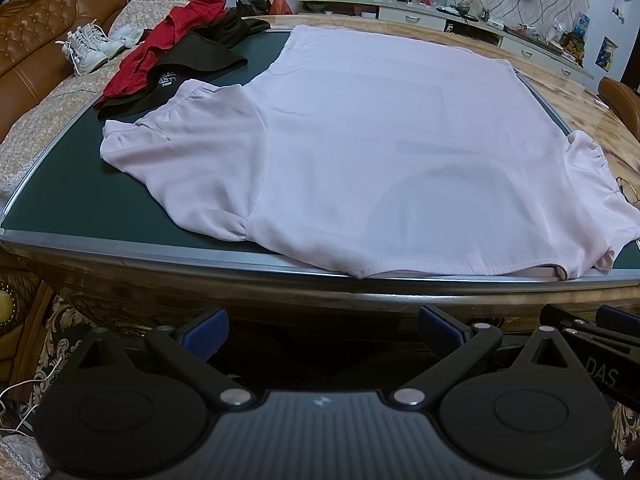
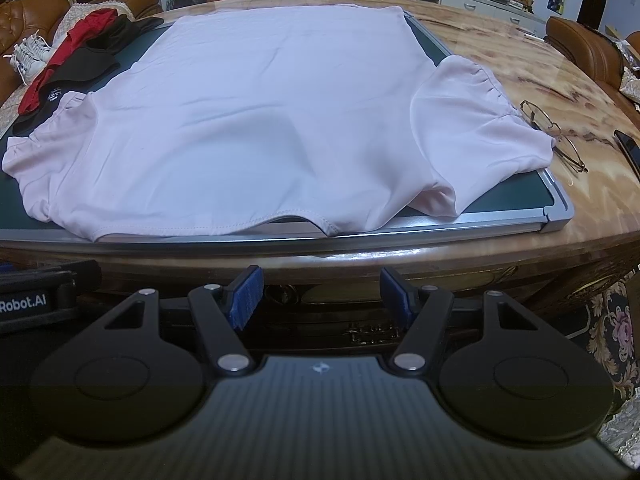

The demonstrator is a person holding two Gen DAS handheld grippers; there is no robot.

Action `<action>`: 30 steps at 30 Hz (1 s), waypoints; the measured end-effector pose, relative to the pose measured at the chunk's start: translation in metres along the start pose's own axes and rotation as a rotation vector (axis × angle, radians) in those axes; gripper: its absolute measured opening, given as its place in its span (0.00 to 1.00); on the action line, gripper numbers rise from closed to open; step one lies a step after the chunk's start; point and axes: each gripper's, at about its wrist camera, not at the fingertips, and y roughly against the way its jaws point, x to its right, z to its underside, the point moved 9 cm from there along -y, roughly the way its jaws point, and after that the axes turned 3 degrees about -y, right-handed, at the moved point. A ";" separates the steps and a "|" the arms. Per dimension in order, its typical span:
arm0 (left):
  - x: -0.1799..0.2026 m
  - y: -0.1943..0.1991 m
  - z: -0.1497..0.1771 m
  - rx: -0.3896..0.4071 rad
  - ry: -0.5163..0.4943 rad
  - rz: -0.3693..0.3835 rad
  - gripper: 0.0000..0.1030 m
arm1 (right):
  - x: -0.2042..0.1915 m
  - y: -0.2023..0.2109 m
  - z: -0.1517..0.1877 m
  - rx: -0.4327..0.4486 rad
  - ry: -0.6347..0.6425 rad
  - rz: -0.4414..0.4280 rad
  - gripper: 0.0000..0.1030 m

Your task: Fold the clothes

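A pale pink short-sleeved top (image 1: 380,140) lies spread flat on the dark green board (image 1: 80,200), neckline toward the near edge, both sleeves out to the sides. It also shows in the right wrist view (image 2: 280,112). My left gripper (image 1: 322,330) is open and empty, below and in front of the table's near edge. My right gripper (image 2: 322,296) is open and empty, also short of the near edge, to the right of the left one; part of it shows in the left wrist view (image 1: 592,324).
A black garment (image 1: 188,68) and a red garment (image 1: 160,44) lie piled at the board's far left. Glasses (image 2: 556,136) and a phone (image 2: 628,148) lie on the marble table (image 2: 520,60) right of the board. White shoes (image 1: 88,46) sit on the sofa at left.
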 end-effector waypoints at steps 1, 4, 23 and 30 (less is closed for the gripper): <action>0.000 0.000 0.000 0.000 0.000 0.000 1.00 | 0.000 0.000 0.000 0.000 0.001 0.000 0.71; 0.000 0.000 0.000 -0.002 -0.001 0.002 1.00 | 0.000 0.000 0.000 0.001 0.003 0.000 0.71; 0.000 -0.001 -0.003 -0.014 -0.016 -0.002 1.00 | -0.003 0.000 -0.004 0.011 0.021 0.007 0.71; -0.001 -0.002 -0.013 -0.017 -0.026 -0.017 1.00 | -0.001 0.000 -0.009 0.020 0.013 0.006 0.71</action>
